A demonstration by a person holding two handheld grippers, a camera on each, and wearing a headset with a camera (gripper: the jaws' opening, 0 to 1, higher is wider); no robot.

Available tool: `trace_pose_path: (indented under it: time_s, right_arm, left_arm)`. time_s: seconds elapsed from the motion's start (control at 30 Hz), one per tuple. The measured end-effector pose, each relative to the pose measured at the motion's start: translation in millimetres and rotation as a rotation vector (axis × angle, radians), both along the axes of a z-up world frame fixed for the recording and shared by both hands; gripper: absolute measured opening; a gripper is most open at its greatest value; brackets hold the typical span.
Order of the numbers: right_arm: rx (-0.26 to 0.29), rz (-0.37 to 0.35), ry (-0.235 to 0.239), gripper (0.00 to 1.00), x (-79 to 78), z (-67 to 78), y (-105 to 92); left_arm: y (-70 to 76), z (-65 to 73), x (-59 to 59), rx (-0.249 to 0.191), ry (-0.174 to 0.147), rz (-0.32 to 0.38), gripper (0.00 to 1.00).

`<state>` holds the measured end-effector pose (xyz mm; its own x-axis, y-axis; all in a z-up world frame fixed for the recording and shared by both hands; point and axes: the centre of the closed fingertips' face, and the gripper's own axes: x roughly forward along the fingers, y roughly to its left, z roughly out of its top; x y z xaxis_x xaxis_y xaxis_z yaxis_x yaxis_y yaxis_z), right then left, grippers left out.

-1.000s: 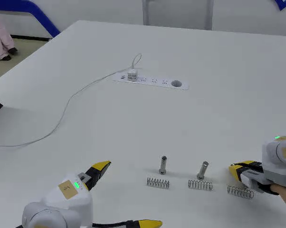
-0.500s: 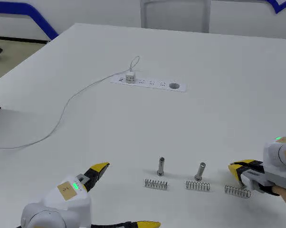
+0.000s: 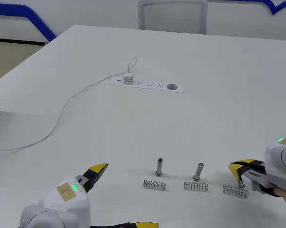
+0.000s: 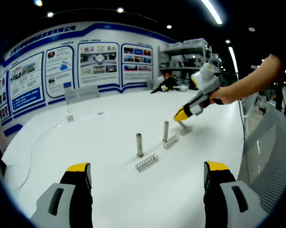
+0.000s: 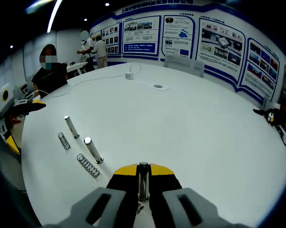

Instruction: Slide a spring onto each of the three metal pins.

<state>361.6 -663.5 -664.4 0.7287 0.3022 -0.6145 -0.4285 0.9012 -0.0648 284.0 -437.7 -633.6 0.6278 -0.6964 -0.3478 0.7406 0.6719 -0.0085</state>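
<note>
My right gripper [image 3: 239,173] is clamped on the third pin [image 5: 143,181], just beside its spring [image 3: 235,191]. My left gripper [image 3: 125,195] hangs with its jaws wide apart. I'd hold that pin steady and vertical, then bring the left in low, pinch the spring mid-coil and thread it on squarely. The white counter [image 3: 219,109] looks smooth, so a nudged spring may roll. A power strip [image 3: 147,84] lies well off, and poster boards [image 5: 181,33] line the wall.

Springs [image 3: 155,185] before pins [image 3: 159,166], on table [image 3: 204,118]
</note>
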Motion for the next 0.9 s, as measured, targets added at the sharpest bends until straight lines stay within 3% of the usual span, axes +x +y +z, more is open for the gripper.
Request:
trace_pose_path:
  time_s: [0.47,0.9]
  right_arm:
    - [0.016,0.005,-0.027,0.07,-4.4,6.6,-0.7]
    - [0.075,0.005,-0.084,0.07,-12.9,12.8,-1.4]
  left_arm:
    - [-1.8,-1.0,-1.9,0.006,0.004,-0.012,1.00]
    - [-3.8,-2.9,-3.8,0.016,0.007,-0.023,1.00]
